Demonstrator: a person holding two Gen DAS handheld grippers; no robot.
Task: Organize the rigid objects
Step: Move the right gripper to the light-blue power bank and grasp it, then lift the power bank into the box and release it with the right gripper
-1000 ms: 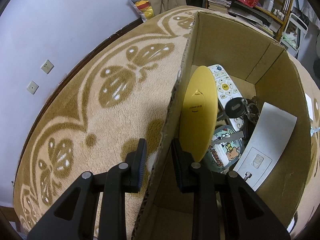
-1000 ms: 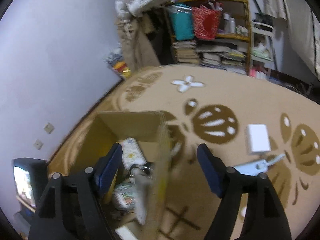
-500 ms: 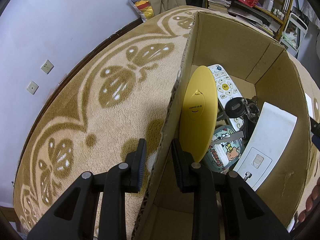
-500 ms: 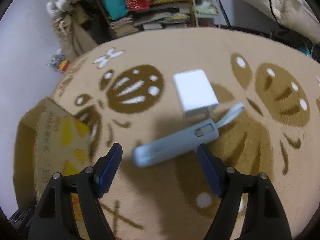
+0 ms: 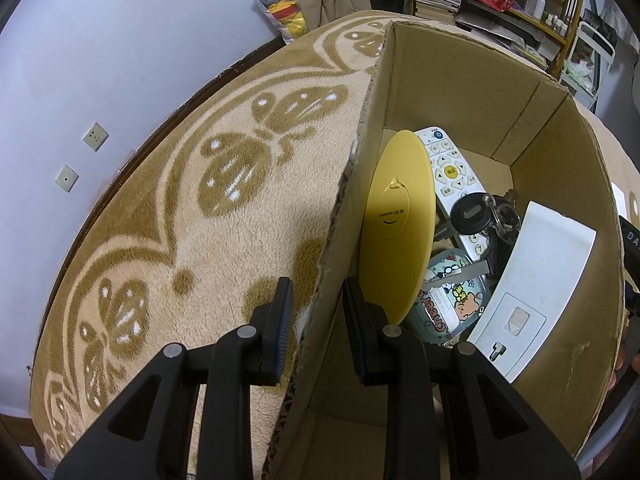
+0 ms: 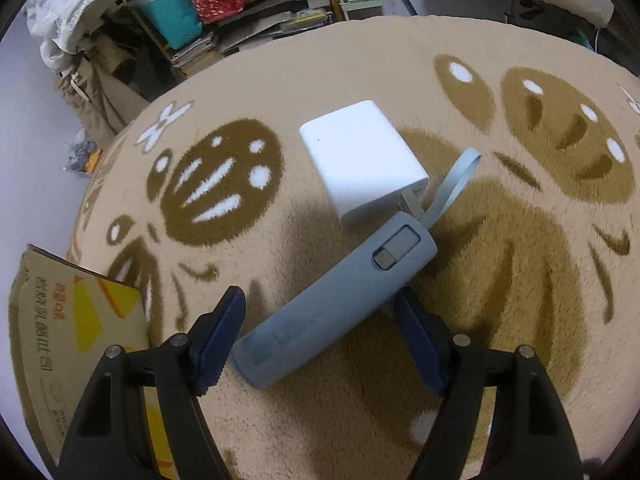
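We've got the left tool (image 5: pixel 314 332) straddling the cardboard box (image 5: pixel 460 80) wall, pads either side w/ a sliver of gap on the outer one, so can't tell if it's truly pinching. Inside: yellow oval device (image 5: pixel 396 220), remote (image 5: pixel 452 172), keys (image 5: pixel 484 216), white panel (image 5: pixel 532 280), cartoon tin (image 5: pixel 448 300).

Right tool (image 6: pixel 320 340) is spread wide, bracketing the near end of the blue-grey cylinder (image 6: pixel 336 300) on the carpet (image 6: pixel 520 320), not touching yet. White adapter (image 6: pixel 360 160) sits touching its far end.

Risk, we reckon: the cylinder is round and lies diagonal to the pads, so closing may roll or squirt it out; its strap (image 6: pixel 452 184) could drag the adapter.

Vs 0.5 s ago: right tool is lower and closer, cylinder now between the pads; left side unchanged.
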